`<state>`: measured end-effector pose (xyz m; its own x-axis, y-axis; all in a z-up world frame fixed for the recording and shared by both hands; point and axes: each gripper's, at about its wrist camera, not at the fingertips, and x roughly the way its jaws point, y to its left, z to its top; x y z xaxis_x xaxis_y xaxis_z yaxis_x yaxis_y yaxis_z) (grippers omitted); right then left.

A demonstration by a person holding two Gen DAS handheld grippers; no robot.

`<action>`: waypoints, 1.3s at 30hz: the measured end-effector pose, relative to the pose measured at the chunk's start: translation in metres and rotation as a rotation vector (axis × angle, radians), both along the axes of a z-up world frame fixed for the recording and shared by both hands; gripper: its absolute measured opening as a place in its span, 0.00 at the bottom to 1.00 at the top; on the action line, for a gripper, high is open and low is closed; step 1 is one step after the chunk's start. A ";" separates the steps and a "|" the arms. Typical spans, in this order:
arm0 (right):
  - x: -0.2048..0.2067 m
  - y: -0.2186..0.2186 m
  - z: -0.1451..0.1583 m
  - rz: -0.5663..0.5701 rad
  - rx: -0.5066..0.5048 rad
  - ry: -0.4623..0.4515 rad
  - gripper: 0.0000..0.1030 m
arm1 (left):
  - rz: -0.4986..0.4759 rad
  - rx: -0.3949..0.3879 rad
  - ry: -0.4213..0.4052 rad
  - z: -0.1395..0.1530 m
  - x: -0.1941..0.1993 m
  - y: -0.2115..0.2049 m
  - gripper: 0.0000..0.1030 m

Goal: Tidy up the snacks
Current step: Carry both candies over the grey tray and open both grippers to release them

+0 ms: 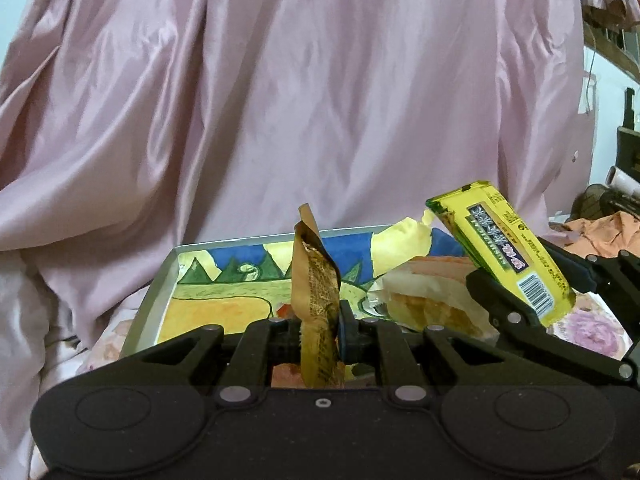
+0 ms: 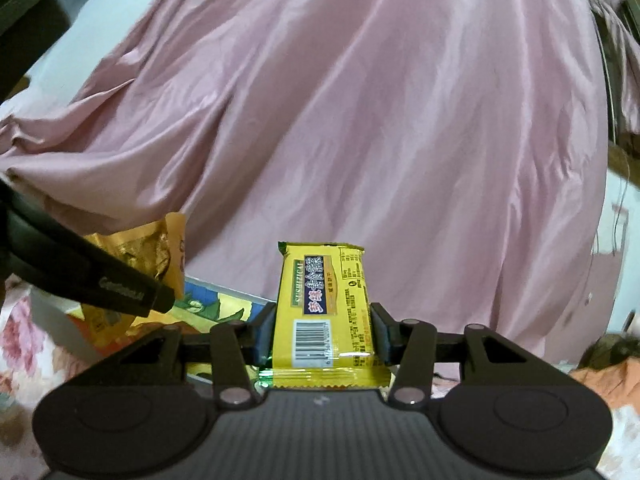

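Left claw [image 1: 320, 330] pinches our brown packet [image 1: 316, 280]; right claw [image 2: 322, 330] grips the yellow bar [image 2: 324, 308]. We should lower both flat into the tray [image 1: 160, 280], side by side.

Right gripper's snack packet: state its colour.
Yellow, with a dark label band and barcode; clearest in the right wrist view.

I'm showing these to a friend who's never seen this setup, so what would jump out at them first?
Probably the two snacks held up at once: the right tool shut on a yellow snack bar, upright, barcode facing the camera, and the left tool pinching a crinkled brown snack packet. Behind both hangs a huge pink satin curtain. Below sits a tray lined with a bright painted landscape, with more wrapped snacks in it.
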<state>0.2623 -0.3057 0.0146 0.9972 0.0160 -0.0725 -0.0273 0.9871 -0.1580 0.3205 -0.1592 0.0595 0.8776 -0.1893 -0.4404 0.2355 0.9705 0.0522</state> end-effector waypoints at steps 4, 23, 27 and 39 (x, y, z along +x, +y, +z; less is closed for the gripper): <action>0.019 -0.008 -0.009 0.007 0.066 0.018 0.51 | -0.002 0.029 0.015 -0.004 0.017 0.000 0.14; 0.052 -0.027 -0.026 0.003 0.230 0.048 0.57 | 0.052 0.024 0.070 -0.032 0.059 -0.004 0.51; 0.057 -0.044 -0.031 0.019 0.343 0.086 0.67 | 0.070 0.016 0.035 -0.029 0.052 0.000 0.69; 0.041 -0.054 -0.016 0.003 0.357 0.054 0.93 | 0.144 -0.053 -0.046 -0.021 0.030 0.016 0.98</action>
<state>0.3032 -0.3596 -0.0014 0.9920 0.0528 -0.1147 -0.0292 0.9797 0.1985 0.3508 -0.1434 0.0382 0.9165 -0.0823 -0.3916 0.0926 0.9957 0.0073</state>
